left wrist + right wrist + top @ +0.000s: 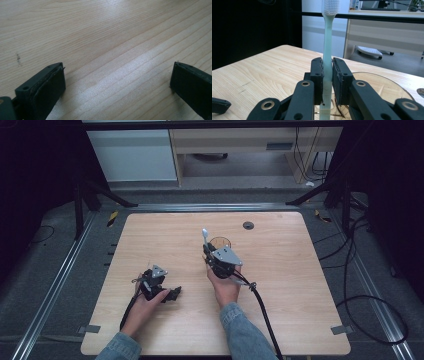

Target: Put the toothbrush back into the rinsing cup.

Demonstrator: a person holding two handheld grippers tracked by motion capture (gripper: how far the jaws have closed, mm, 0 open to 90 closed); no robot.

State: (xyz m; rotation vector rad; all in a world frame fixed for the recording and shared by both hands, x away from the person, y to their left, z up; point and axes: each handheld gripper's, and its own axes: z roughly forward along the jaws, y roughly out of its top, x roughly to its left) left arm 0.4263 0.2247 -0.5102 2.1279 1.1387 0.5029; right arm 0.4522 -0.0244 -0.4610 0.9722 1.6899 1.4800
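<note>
The right gripper was clenched on the handle of a pale green plastic toothbrush, held upright with its white bristles on top, just over a clear brownish round cup near the middle of the light wooden desk. The left gripper rested released near the desk's front left corner. Judging by this, the placing step was in hand; the next move called for lowering the toothbrush into the cup, then letting go.
</note>
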